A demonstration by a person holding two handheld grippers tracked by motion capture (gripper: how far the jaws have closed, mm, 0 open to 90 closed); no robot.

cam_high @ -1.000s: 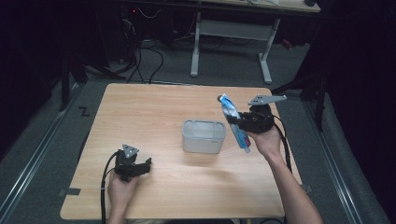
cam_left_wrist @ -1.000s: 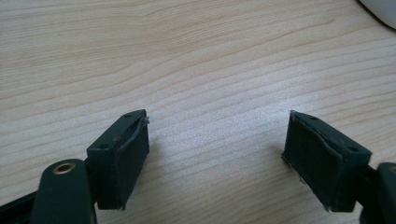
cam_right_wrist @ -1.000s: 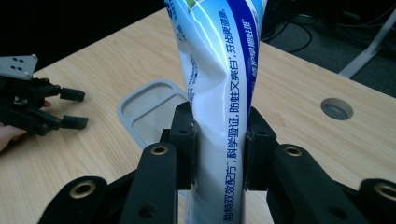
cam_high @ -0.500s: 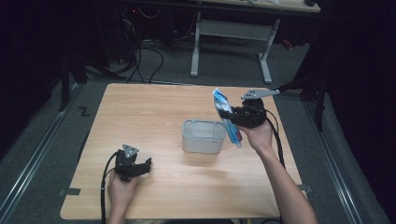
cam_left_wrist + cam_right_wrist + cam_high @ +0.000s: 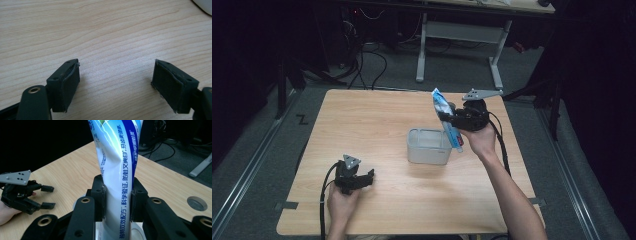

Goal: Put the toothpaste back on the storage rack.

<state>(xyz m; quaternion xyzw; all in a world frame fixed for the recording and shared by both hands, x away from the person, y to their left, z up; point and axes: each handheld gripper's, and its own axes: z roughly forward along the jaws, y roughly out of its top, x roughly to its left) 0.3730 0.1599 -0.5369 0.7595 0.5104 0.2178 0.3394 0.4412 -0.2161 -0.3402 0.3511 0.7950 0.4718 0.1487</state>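
Right gripper [image 5: 451, 121], right of centre: jaws pinching toothpaste tube [image 5: 117, 170] above clear tub [image 5: 428, 146]. Left gripper [image 5: 116, 82], lower left: jaws spread, empty.

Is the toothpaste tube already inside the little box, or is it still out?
Mostly out. The right gripper squeezes the toothpaste tube between its fingers, tilted, with its lower end dipping at the clear box's right edge.

Left tongs [image 5: 368, 176] low, jaws apart, right tongs [image 5: 446, 120] raised, jaws clamped
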